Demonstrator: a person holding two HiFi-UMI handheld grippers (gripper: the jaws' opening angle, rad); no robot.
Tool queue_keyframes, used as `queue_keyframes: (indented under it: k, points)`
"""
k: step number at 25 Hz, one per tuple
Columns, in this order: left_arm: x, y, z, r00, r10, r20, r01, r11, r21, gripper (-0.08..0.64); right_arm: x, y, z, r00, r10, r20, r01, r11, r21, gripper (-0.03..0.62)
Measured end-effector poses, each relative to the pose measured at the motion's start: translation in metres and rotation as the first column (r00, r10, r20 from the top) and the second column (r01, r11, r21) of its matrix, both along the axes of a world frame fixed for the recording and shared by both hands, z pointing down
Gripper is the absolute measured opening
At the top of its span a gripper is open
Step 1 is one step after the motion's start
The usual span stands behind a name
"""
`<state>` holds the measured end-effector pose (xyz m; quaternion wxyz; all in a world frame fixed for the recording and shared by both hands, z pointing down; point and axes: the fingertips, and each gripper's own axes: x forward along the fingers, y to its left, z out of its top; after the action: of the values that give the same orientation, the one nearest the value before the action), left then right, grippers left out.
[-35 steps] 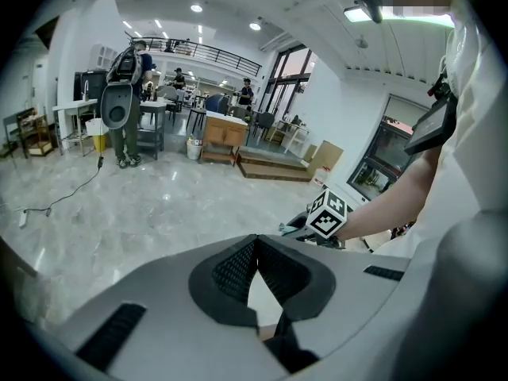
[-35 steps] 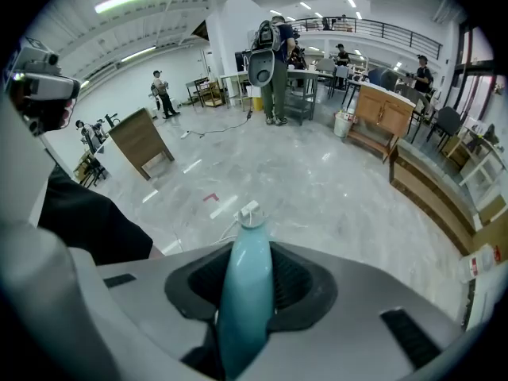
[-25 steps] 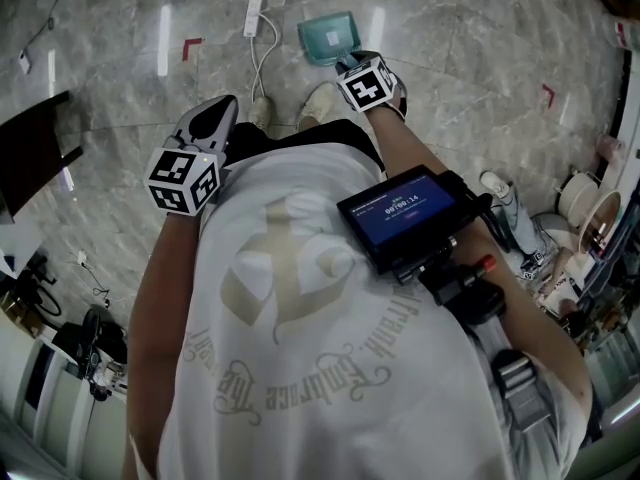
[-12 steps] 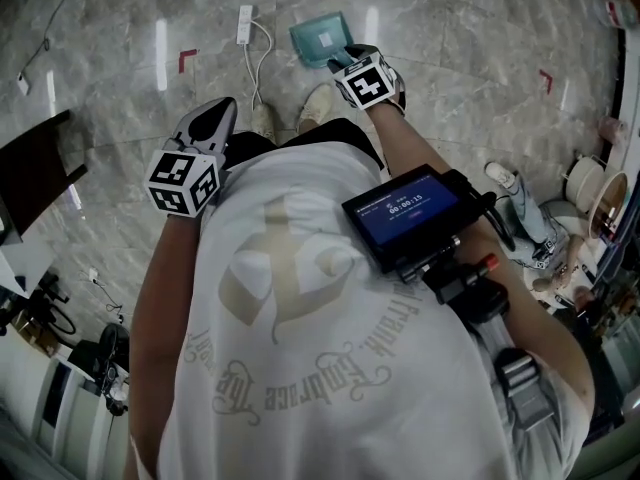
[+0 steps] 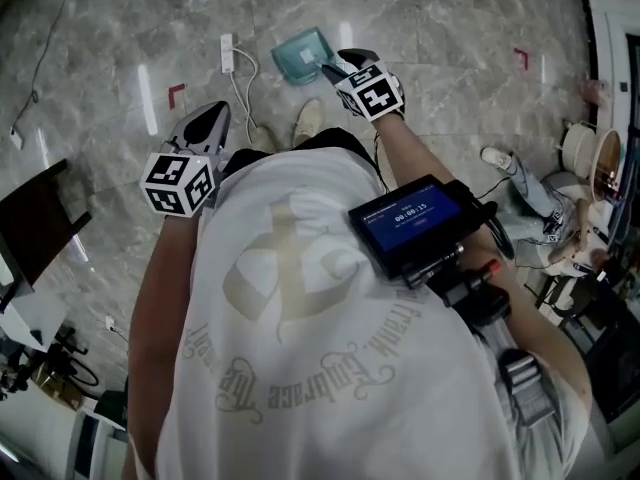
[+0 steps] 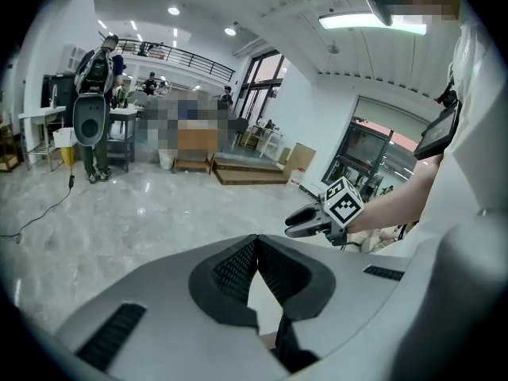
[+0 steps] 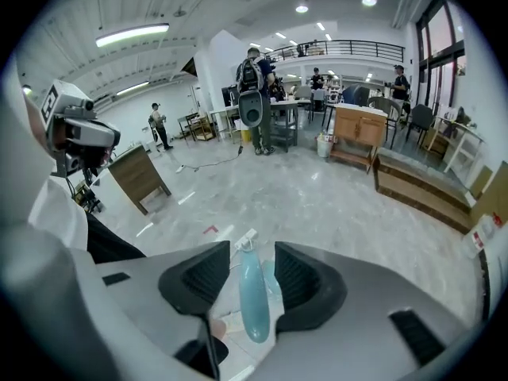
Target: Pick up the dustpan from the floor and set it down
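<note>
Shows, from above, a teal dustpan [image 5: 298, 54] lying flat on the marble floor [image 5: 450, 28], just ahead of the person's shoes [image 5: 308, 120] and beside a white power strip [image 5: 226, 52]. Places the right gripper [image 5: 335, 63] just above the handle [image 7: 252, 300], jaws spread wide after just opening. Frames that handle lengthwise between the pads in the right gripper view, touching neither. Points the long axis back toward these jaws, pan end away. Sets the left gripper [image 5: 205, 123] well apart, jaws closed tip to tip on nothing. Makes the right hand much the nearer.
</note>
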<state>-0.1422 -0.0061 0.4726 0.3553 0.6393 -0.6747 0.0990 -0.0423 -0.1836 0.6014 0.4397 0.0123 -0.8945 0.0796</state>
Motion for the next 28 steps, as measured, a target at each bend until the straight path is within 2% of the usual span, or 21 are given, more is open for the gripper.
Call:
queue_keyframes:
  k: [6, 10, 13, 21, 28]
  points:
    - [-0.004, 0.032, -0.015, 0.999, 0.034, 0.001, -0.034, 0.998, 0.048, 0.012, 0.005, 0.027, -0.057, 0.994, 0.053, 0.096, -0.059, 0.997, 0.055, 0.148]
    - [-0.004, 0.022, -0.008, 0.997, 0.072, -0.007, -0.072, 0.995, 0.071, 0.012, 0.009, 0.018, -0.077, 0.984, 0.102, 0.145, -0.115, 0.989, 0.089, 0.122]
    - [-0.006, 0.010, -0.004, 0.995, 0.102, -0.015, -0.101, 0.992, 0.079, 0.012, 0.007, 0.006, -0.097, 0.968, 0.143, 0.205, -0.165, 0.981, 0.097, 0.072]
    - [-0.010, -0.018, 0.000, 0.982, 0.190, -0.020, -0.187, 0.978, 0.095, 0.011, 0.013, -0.007, -0.133, 0.907, 0.263, 0.329, -0.286, 0.958, 0.022, 0.037]
    - [-0.004, -0.028, 0.001, 0.965, 0.262, -0.030, -0.258, 0.960, 0.109, 0.012, 0.025, 0.011, -0.158, 0.870, 0.289, 0.400, -0.303, 0.952, -0.027, 0.017]
